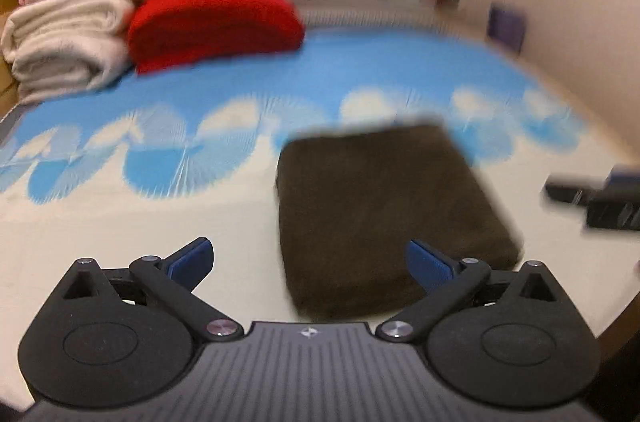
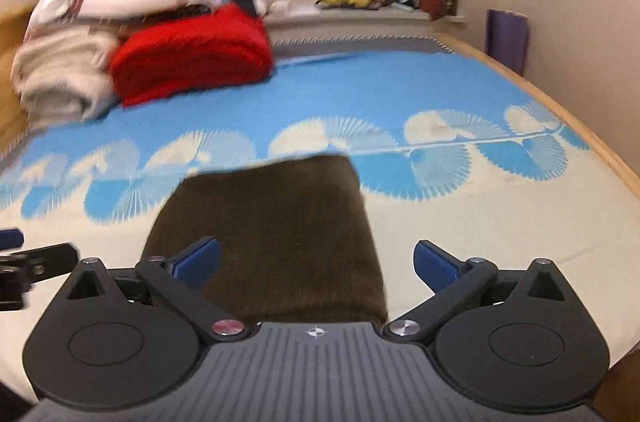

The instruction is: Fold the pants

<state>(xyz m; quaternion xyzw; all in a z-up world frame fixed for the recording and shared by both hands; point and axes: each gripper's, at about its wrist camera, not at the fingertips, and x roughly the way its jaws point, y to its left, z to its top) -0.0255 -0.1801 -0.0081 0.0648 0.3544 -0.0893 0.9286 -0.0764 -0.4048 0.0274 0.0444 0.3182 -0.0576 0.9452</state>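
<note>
Your bed (image 2: 460,222) with its blue-and-cream cover fills both views. The folded brown pants (image 1: 380,214) lie flat at centre frame. Your left claw (image 1: 310,262) and right claw (image 2: 316,264) tilt downward above them, both spread wide, gripping nothing.

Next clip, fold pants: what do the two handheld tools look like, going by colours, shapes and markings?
Both look identical. The left tool and right tool each have two blue, textured fingers on black link arms with silver pivot screws. Behind sit two rounded black housings with triangular cut-outs, flanking a grey ribbed centre plate bearing a small white compass-like mark. No cables, hands or sleeves show.
</note>
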